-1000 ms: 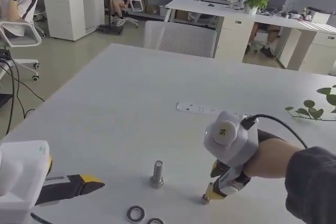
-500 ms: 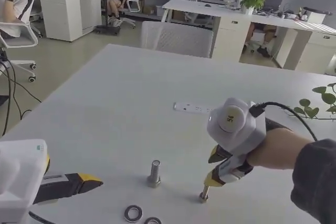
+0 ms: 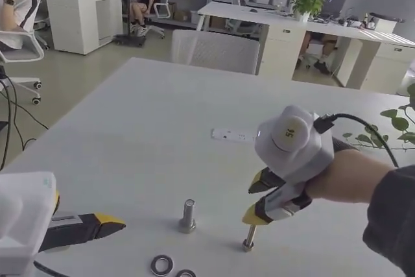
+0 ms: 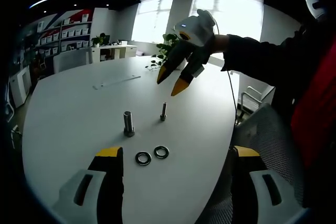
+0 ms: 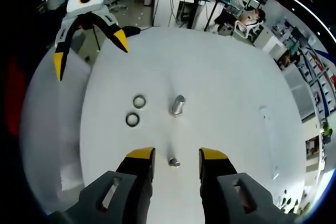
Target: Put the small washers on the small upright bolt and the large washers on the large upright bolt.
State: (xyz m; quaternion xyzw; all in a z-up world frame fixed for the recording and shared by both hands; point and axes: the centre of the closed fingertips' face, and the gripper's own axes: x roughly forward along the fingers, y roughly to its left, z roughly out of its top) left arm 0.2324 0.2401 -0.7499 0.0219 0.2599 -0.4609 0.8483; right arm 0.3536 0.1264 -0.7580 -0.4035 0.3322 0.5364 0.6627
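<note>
Both bolts stand upright on the white tabletop (image 3: 149, 128), each with its head down and its long axis running straight up from the surface. The large bolt (image 3: 187, 216) is the thicker one on the left in the head view. The small bolt (image 3: 248, 240) stands near it to the right, and the two are clearly apart. Your right gripper (image 3: 249, 204) hangs tilted down over the small bolt with its jaws moderately apart and nothing between them. In the head view its lower yellow tip sits just above the bolt's top end. In the right gripper view you look almost straight down the small bolt's (image 5: 174, 162) axis, and it appears between that gripper's (image 5: 176, 153) two jaws. The two washers lie flat on the tabletop with their holes facing up, close beside each other and on your side of the large bolt: the first washer (image 3: 161, 264) and the second washer (image 3: 187, 274), which the bottom edge of the head view cuts. Neither is on a bolt. Your left gripper (image 4: 177, 156) is spread wide and empty, held low at the near left of the tabletop and aimed toward the washers and bolts.
</note>
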